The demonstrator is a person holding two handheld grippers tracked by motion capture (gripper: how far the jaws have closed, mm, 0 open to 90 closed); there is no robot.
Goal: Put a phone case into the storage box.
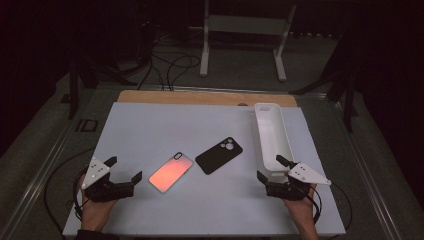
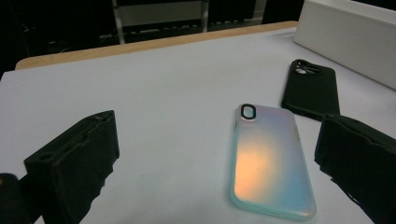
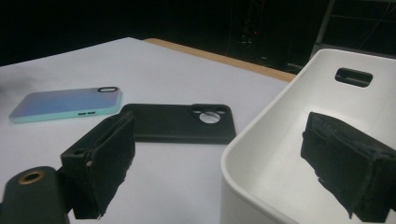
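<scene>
The left tool (image 1: 126, 170) stands with its jaws wide and nothing between them, just beside the glossy iridescent pink-to-teal phone case (image 1: 171, 171), which lies flat on the pale grey surface (image 1: 150, 125). A matte black phone case (image 1: 219, 155) lies just to that case's right, apart from it. The right tool (image 1: 270, 168) is also wide, empty, its jaws astride the near end wall of the long white plastic bin (image 1: 270, 134)

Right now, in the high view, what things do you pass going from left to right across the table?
Left tool → shiny phone case → black phone case → white bin → right tool.
</scene>
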